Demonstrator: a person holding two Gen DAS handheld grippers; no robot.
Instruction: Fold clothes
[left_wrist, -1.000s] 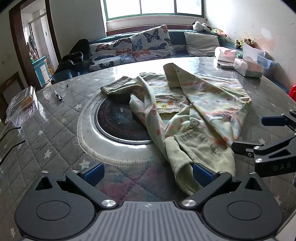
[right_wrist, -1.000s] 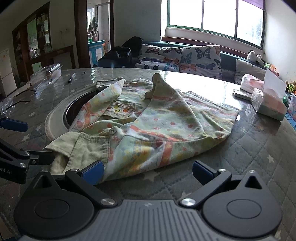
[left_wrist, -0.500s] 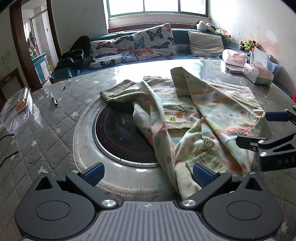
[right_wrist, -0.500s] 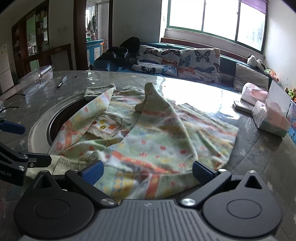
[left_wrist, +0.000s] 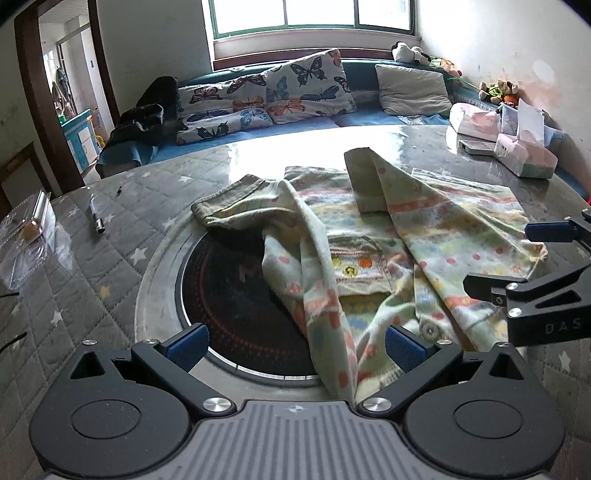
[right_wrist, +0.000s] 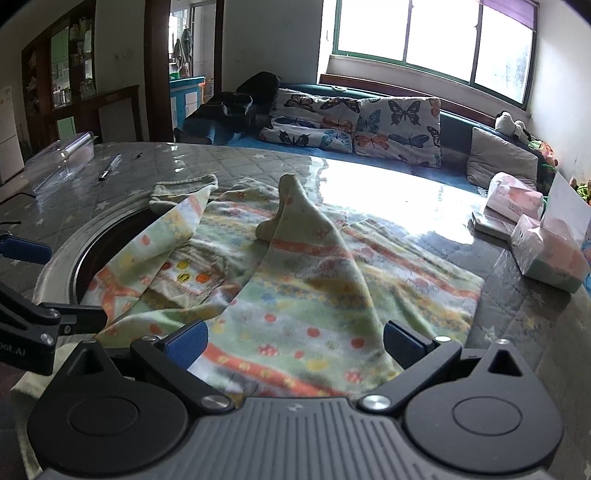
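Both the left tongs (left_wrist: 295, 341) and right tongs (right_wrist: 293, 341) hover spread apart over the rumpled shirt (right_wrist: 295, 273) on the table (left_wrist: 110, 266), so a shallow pinch risks snagging several bunched layers.

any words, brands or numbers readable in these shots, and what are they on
"DAS": cut off at the picture's edge, on the body of the right gripper, seen from the left wrist.
"oot.Ai": start cut off, on the body of the left gripper, seen from the right wrist.
Tissue packs: any print is too blurred to read.
Jacket pocket: only small pictures, no letters that I can make out.
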